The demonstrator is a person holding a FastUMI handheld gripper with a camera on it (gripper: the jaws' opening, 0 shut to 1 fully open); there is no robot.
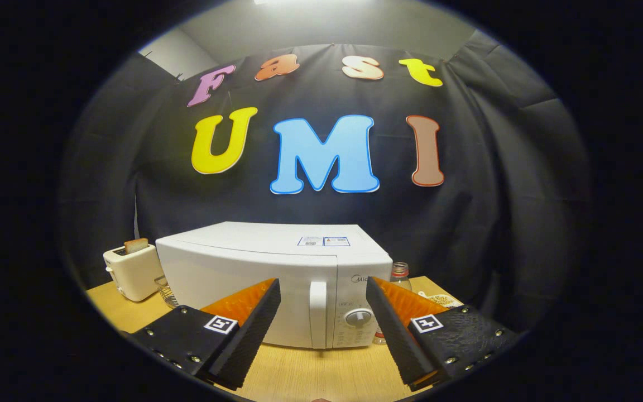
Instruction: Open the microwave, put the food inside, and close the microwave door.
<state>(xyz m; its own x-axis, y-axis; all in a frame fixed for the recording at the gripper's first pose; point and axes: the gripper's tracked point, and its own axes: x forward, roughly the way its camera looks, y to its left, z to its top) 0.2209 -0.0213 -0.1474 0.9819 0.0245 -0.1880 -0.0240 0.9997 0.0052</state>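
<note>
Gripper: the hand-held gripper [322,312] has its two fingers spread wide apart, and they hold nothing.

Microwave: the white boxy microwave [277,279] sits on the light wooden table [299,371], straight ahead of the fingers and a little way beyond their tips. Its door is shut.

Handle: the white upright bar handle [318,314] on the microwave door shows right in the gap between the two fingers, but farther off, not touching them. Its long side runs up and down.

Next move, as a guess: the gripper likely needs to go straight forward so the fingers come to each side of the handle, then pull the door open.

Knob: a round white dial [358,317] sits just right of the handle, close to the right finger's path.

Toaster: a small cream toaster with a slice of bread in it [132,271] stands beyond the left finger, beside the microwave.

Bottle: a clear bottle with a red cap [400,274] peeks out behind the microwave's right side.

In the way: nothing lies on the table between the fingers and the handle.

Food: it is hard to tell which thing is the food to put inside.
</note>
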